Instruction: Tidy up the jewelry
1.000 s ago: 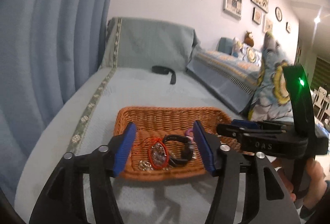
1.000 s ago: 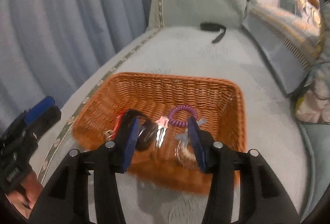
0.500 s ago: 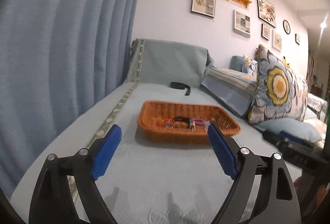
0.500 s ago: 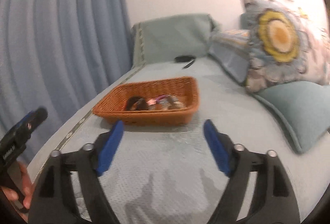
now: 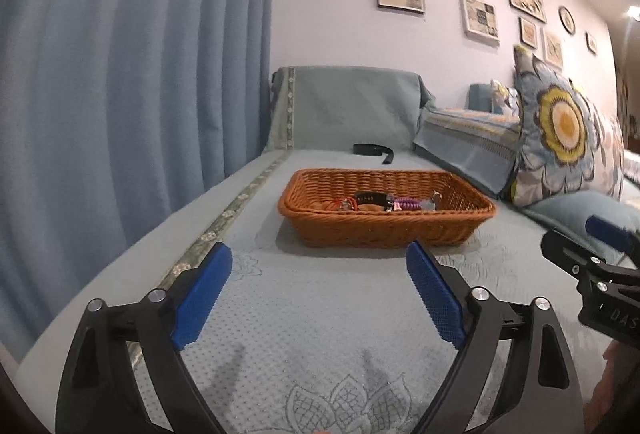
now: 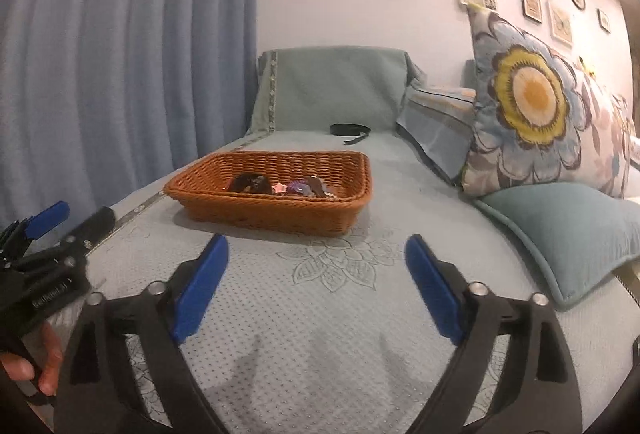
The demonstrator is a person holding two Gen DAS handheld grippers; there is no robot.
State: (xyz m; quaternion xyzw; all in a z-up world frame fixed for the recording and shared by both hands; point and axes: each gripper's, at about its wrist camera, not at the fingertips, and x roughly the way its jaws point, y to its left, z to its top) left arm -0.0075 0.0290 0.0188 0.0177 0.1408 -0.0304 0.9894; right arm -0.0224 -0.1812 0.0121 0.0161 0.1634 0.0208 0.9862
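An orange wicker basket (image 5: 384,230) stands on the grey-green sofa seat and also shows in the right wrist view (image 6: 276,214). In it lie a red cord bracelet (image 5: 347,203), a black watch (image 5: 370,198), a purple coil band (image 5: 406,202) and small silver pieces. My left gripper (image 5: 318,294) is open and empty, low over the seat, well short of the basket. My right gripper (image 6: 316,286) is open and empty, also well back from the basket; it shows at the right edge of the left wrist view (image 5: 592,258).
A black strap (image 5: 374,151) lies at the back of the seat. A flowered cushion (image 6: 532,106) and a plain teal cushion (image 6: 568,234) lie to the right. Blue curtains (image 5: 120,74) hang on the left. Framed pictures hang on the wall.
Both grippers have pulled back from over the basket to low over the seat in front of it, and their jaws have opened wider. The jewelry stays in the basket.
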